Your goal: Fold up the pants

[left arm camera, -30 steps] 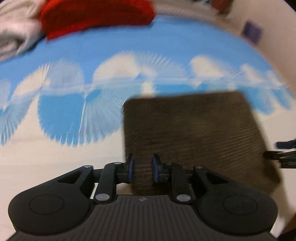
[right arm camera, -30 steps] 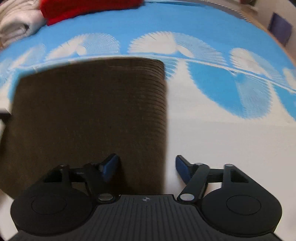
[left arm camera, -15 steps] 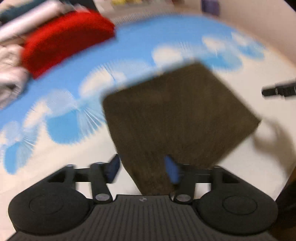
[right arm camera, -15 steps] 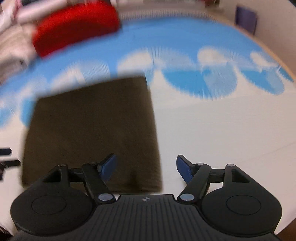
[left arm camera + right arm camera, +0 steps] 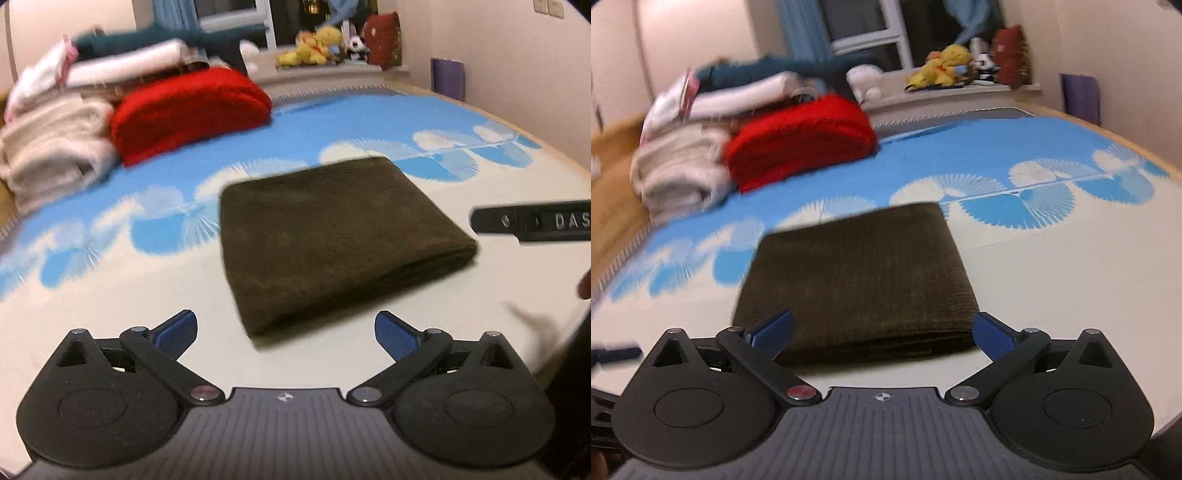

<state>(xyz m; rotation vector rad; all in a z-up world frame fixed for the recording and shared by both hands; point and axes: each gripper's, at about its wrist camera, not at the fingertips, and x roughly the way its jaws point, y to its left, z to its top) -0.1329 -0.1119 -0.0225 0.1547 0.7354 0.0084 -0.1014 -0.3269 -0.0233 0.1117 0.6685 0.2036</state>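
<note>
The dark brown corduroy pants (image 5: 332,236) lie folded into a thick rectangle on the blue and white bed cover; they also show in the right wrist view (image 5: 860,280). My left gripper (image 5: 284,330) is open and empty, just short of the fold's near corner. My right gripper (image 5: 882,332) is open and empty, its jaws wide at the fold's near edge. Part of the right gripper (image 5: 532,221) shows at the right edge of the left wrist view.
A folded red knit (image 5: 188,110) and a pile of white and cream clothes (image 5: 55,140) lie at the back left of the bed. Soft toys (image 5: 317,48) sit on the window sill behind. A wall (image 5: 517,66) runs along the right.
My left gripper has opened and let go of the pants. Both grippers have pulled back and up from the fold, which now lies flat on the bed.
</note>
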